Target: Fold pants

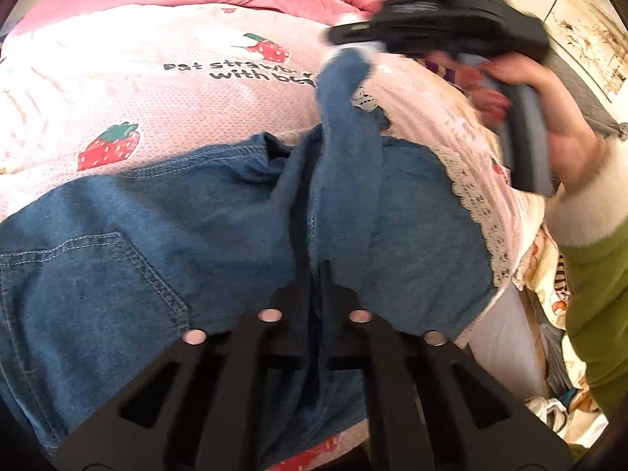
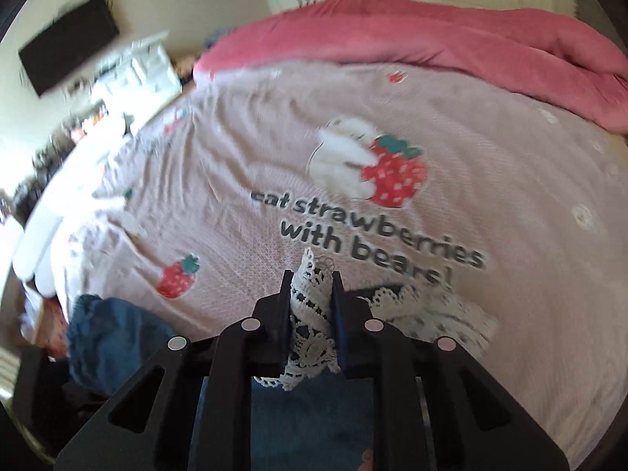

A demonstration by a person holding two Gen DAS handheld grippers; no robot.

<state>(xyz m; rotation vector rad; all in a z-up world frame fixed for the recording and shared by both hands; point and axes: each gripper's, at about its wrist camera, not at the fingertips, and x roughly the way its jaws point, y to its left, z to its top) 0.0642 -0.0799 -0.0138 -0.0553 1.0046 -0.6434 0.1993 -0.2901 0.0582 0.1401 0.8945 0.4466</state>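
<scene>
Blue denim pants (image 1: 157, 235) with a white lace hem (image 1: 477, 204) lie on a pink strawberry bedspread (image 1: 157, 90). My left gripper (image 1: 316, 274) is shut on a fold of the denim near the middle. My right gripper (image 2: 312, 278) is shut on the lace hem (image 2: 310, 314) of a pant leg and holds it above the bed; in the left wrist view it shows at the upper right (image 1: 353, 45), with a denim strip (image 1: 345, 117) hanging from it. More denim (image 2: 110, 333) shows at the lower left of the right wrist view.
A rumpled pink duvet (image 2: 451, 39) lies across the far side of the bed. A dark screen (image 2: 66, 47) hangs on the wall above a cluttered white unit (image 2: 137, 66). The bed's right edge (image 1: 506, 353) drops to patterned cloth (image 1: 549, 294).
</scene>
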